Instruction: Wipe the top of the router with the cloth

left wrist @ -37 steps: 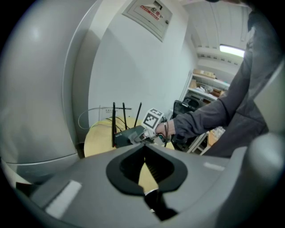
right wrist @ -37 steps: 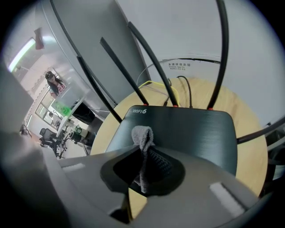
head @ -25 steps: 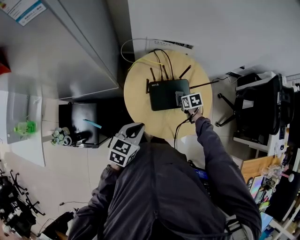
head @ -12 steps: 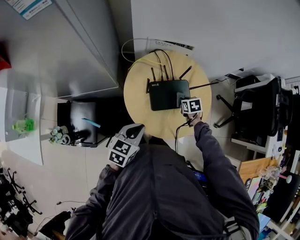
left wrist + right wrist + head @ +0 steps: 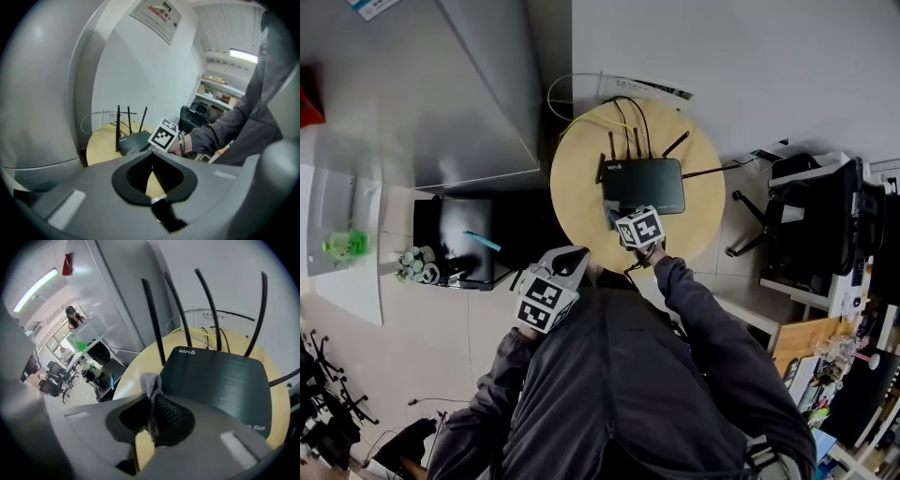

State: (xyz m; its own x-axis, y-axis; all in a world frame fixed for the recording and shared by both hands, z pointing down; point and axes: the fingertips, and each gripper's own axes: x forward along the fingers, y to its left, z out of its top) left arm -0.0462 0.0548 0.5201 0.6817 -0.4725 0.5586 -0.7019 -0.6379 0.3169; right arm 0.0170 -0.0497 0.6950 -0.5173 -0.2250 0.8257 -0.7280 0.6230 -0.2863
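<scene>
At the 6 o'clock edge of the round desk point(image 5: 577, 173), head view: the black router point(image 5: 643, 185) lies near the desk's middle. Its long axis runs 9 to 3 o'clock, and its antennas point(image 5: 154, 319) rise along the 12 o'clock side. The right tool point(image 5: 153, 401) has its jaws closed on a grey cloth point(image 5: 151, 382), a fold of which stands up past the tips. The tool sits at the router's 7 o'clock corner, with the cloth over the desk just beside the casing; contact with the router cannot be confirmed. From this tool the router's top spreads away toward 1 o'clock, so a wiping pass would likely travel along the long axis toward 3 o'clock. The left tool point(image 5: 151, 164), jaws drawn together with nothing between them, is held near the person's chest, well apart from the desk. The right tool is clearly the nearer.
</scene>
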